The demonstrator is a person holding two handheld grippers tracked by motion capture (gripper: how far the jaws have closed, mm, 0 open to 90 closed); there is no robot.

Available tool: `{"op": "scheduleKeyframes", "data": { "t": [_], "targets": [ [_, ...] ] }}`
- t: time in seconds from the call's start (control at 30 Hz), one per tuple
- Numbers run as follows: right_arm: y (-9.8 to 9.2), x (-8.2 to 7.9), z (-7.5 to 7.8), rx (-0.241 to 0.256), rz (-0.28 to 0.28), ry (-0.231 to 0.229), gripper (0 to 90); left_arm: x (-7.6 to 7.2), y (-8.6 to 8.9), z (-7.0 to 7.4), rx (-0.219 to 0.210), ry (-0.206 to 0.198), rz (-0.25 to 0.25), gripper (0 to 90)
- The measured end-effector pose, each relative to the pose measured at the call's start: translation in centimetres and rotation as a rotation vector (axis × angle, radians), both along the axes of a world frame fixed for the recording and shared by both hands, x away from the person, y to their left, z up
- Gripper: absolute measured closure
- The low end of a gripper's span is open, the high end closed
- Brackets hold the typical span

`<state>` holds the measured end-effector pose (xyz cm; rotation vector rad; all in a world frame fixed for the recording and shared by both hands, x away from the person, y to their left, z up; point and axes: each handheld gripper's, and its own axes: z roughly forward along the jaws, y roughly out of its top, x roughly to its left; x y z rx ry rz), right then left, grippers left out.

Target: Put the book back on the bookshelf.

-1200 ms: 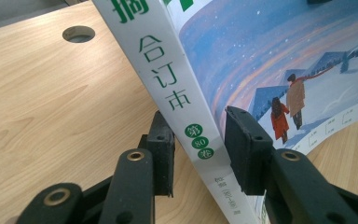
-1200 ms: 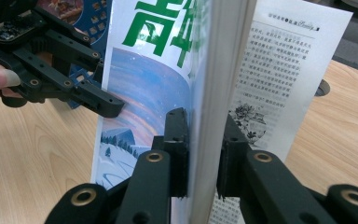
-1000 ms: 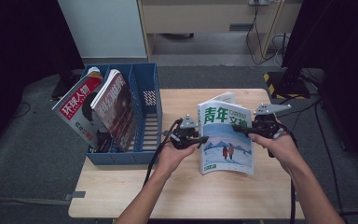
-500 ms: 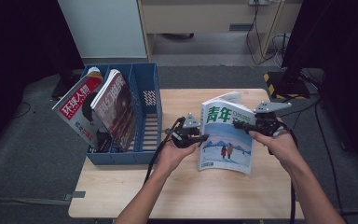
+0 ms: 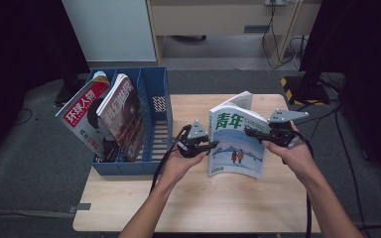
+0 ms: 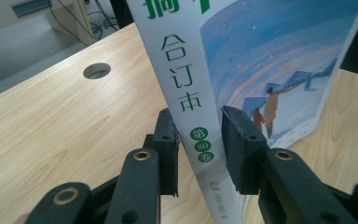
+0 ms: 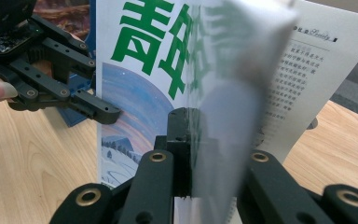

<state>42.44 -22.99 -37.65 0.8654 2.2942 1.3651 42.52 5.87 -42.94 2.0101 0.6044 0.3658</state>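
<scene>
A magazine (image 5: 235, 144) with green characters and a blue snowy cover stands nearly upright on the wooden table (image 5: 203, 203). My left gripper (image 5: 212, 146) is at its left edge. In the left gripper view the two jaws (image 6: 199, 135) are shut on the white spine (image 6: 186, 93). At the magazine's right edge, my right gripper (image 5: 251, 133) holds it. In the right gripper view its jaws (image 7: 200, 126) clamp the cover and blurred front pages (image 7: 140, 70), and the back pages fan out behind. The left gripper (image 7: 107, 112) shows there too, on the far side.
A blue file rack (image 5: 156, 96) stands on the table's left side, holding two leaning magazines (image 5: 82, 111) (image 5: 126, 114). A round cable hole (image 6: 96, 71) lies in the tabletop. Cables trail from both grippers, and cabinets and dark stands sit beyond the table.
The magazine stands slightly more upright and a little higher than a second ago. Both grippers keep their hold and have barely shifted.
</scene>
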Motion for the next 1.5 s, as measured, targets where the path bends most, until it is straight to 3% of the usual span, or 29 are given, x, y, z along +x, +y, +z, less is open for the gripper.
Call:
{"op": "scheduleKeyframes", "data": {
  "t": [0.27, 0.53, 0.67, 0.9, 1.13, 1.5],
  "targets": [
    [0.2, -0.7, 0.1, 0.004, 0.029, -0.013, 80.1, 0.2, 0.2, -0.2, -0.002, 0.000, -0.023, 62.3],
    [0.1, -1.0, -0.1, 0.014, 0.044, -0.020, 80.1, 0.5, -0.7, -0.1, -0.061, 0.009, -0.038, 55.5],
    [-0.1, -1.1, -0.1, 0.022, 0.043, -0.019, 80.0, 0.4, -0.8, 0.0, -0.067, 0.009, -0.026, 65.7],
    [0.3, -1.1, -0.2, 0.020, 0.038, -0.029, 79.7, 0.4, -0.6, 0.4, -0.058, -0.043, 0.009, 69.7],
    [0.4, -1.3, -0.5, 0.030, 0.058, -0.030, 77.9, -0.2, 0.6, 0.2, -0.079, -0.060, -0.045, 71.8],
    [-0.4, -1.4, -0.7, 0.036, 0.011, -0.032, 56.2, -1.2, 1.2, -0.3, -0.102, -0.075, -0.099, 73.1]
  ]
}}
